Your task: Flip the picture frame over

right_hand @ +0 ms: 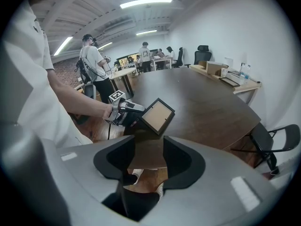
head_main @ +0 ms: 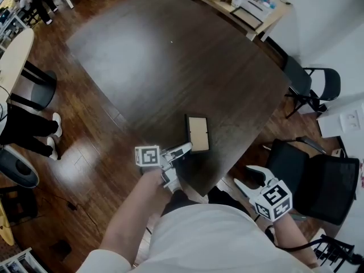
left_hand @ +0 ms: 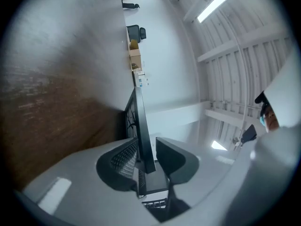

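The black picture frame (head_main: 197,132), with a tan panel facing up, is near the front edge of the dark table (head_main: 170,56). My left gripper (head_main: 182,150) is shut on the frame's near edge. In the right gripper view the picture frame (right_hand: 158,116) is tilted up off the tabletop, held by the left gripper (right_hand: 130,108). In the left gripper view the picture frame (left_hand: 143,131) runs edge-on between the jaws. My right gripper (head_main: 252,180) is open and holds nothing, off the table's front right corner. It (right_hand: 148,157) points toward the frame.
Black office chairs stand to the right of the table (head_main: 314,83) and beside my right gripper (head_main: 315,178). A light wooden side table (head_main: 250,7) with boxes sits at the back. A person's legs (head_main: 28,127) are at the left. Several people (right_hand: 94,60) stand beyond the table.
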Demonstrator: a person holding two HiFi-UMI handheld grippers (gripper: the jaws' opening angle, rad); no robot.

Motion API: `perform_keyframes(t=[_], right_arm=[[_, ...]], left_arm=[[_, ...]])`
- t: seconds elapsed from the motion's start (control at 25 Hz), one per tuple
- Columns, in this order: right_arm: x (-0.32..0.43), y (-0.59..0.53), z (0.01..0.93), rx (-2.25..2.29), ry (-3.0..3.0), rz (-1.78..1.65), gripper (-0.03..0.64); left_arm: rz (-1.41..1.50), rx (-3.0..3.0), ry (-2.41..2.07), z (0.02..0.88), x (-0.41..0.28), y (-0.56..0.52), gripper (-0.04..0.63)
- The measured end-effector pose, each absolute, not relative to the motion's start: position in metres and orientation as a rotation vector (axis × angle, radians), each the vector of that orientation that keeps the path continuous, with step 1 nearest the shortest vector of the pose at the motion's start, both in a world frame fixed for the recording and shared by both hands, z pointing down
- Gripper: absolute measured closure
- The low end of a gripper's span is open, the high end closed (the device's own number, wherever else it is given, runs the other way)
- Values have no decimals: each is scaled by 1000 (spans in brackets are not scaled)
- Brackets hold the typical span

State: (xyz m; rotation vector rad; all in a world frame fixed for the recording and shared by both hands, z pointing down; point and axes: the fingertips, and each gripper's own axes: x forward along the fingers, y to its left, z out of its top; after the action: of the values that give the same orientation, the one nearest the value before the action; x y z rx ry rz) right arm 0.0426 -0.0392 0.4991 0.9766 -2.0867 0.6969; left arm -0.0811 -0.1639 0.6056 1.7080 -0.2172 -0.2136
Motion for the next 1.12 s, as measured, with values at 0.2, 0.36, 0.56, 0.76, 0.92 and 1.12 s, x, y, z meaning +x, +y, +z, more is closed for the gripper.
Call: perform_keyframes(t=[0.2,0.36,0.56,0.76,0.92,1.12], right_arm=[[40,-42,500,990,-2097,697,427],[39,-42,499,1001,-2110,701,427],[42,-45,502,1011,-2134,712,428],[50,-47,504,1006,-2165,731,426],[61,-49,507,998,-2192,743,428],[80,-52,506,962,-2236,741,428]], left_arm=[[-65,1759,-343,617,-88,-169,488],[47,1739,-445,629,-92,-167,488],[190,1713,-588,644,-96,-165,492],[330,1703,-717,656,-100,-167,497],[412,1710,-812,660,-104,-169,505],[525,1706,-960,663,-111,-172,495]])
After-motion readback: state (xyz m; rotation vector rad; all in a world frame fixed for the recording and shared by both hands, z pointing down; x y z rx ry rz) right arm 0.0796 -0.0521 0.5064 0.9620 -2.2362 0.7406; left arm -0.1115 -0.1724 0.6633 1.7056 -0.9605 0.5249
